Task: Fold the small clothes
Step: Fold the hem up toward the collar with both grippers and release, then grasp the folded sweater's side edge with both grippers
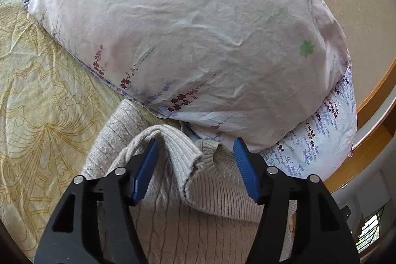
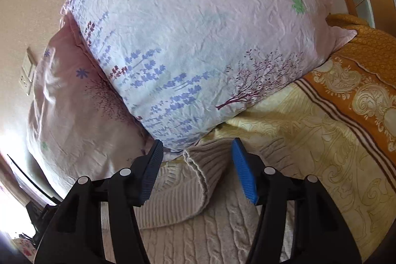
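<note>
Both claws gaping wide, gripping nothing: left claw, right claw straddling ribbed cuffs of soft, limp beige sweater, bottom centre; best pinching cuffs.

sweater: on the bed, at 6 o'clock
pillows: stacked at 12, touching the sweater's far edge

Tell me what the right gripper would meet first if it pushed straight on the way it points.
Most likely the ribbed cuff of the beige sweater, which lies between the open jaws of the right gripper. Just behind it sits the floral pillow; how far apart they are is unclear.
</note>
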Demonstrator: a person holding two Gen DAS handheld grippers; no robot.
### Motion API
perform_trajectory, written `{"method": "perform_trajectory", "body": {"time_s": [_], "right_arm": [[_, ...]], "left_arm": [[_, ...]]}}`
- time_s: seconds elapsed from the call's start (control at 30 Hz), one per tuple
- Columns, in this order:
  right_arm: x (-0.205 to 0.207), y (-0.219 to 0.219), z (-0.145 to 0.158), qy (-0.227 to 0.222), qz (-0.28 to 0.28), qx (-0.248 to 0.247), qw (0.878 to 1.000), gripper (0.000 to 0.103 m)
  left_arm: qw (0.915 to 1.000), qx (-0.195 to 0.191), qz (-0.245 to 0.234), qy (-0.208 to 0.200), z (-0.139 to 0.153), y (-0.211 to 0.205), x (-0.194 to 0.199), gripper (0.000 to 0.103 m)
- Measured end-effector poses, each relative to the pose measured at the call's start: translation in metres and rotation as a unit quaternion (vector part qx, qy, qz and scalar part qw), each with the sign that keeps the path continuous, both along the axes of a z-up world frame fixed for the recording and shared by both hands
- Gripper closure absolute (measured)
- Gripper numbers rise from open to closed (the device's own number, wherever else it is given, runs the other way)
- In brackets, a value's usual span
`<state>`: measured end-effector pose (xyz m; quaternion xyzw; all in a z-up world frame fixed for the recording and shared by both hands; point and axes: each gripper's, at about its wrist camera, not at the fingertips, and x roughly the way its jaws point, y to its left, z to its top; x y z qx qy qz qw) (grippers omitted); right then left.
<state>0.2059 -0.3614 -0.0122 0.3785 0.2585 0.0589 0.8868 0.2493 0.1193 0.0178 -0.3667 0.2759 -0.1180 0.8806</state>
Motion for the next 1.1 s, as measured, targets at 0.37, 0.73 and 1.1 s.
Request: {"method": "perform_trajectory", "body": {"time_s": [0.37, 0.73, 1.1], "right_arm": [[0.018, 0.024, -0.022, 0.099, 0.127, 0.059, 0.985, 0.044], [0.021, 0.021, -0.028, 0.01, 0.088, 0.123, 0.988, 0.042], [-0.002, -0.003, -0.002, 0.063, -0.024, -0.044, 0.997, 0.04]], "left_arm": [[0.9909, -0.089, -0.098, 0.024, -0.011, -0.008, 0.012, 0.034], [0.9925, -0.082, -0.081, -0.042, -0.002, -0.02, 0.006, 0.028], [0.9973, -0.021, -0.067, 0.023, 0.002, -0.013, 0.008, 0.021]]}}
